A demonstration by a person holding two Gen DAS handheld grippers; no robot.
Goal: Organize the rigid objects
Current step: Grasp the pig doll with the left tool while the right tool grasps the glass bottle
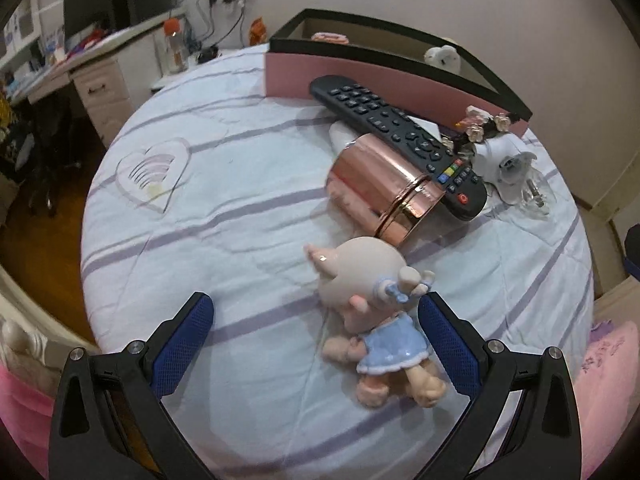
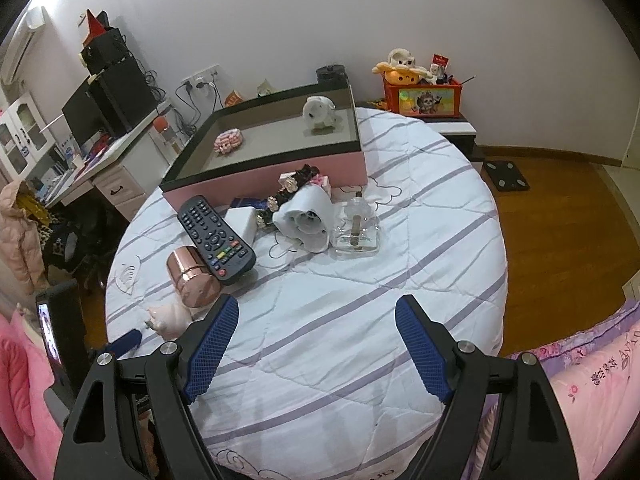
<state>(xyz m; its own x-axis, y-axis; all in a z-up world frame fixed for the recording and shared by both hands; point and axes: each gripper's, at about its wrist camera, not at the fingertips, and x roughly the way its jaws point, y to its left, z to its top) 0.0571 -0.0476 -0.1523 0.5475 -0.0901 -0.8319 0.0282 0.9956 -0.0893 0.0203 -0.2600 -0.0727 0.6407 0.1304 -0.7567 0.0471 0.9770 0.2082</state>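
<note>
A ceramic pig figurine (image 1: 372, 280) in a blue dress lies on its side on the striped bedspread (image 1: 224, 208). My left gripper (image 1: 314, 300) is open just above it, with the doll near the right finger and neither pad touching it. Beyond it a rose-gold tin (image 1: 384, 188) lies on its side, and a black remote (image 1: 400, 136) leans on the tin. My right gripper (image 2: 316, 310) hangs open over bare bedspread with nothing between its fingers. From there the tin (image 2: 192, 276), the remote (image 2: 216, 236) and the pig figurine (image 2: 170, 318) are at the left.
A pink box with a black rim (image 2: 272, 176) stands at the back of the bed, holding a white figurine (image 2: 318, 112) and a pink piece (image 2: 229, 141). In front of it lie a flower headband (image 2: 296, 184), a white object (image 2: 308, 220) and a glass bottle (image 2: 356, 228). A desk (image 2: 116, 168) stands left.
</note>
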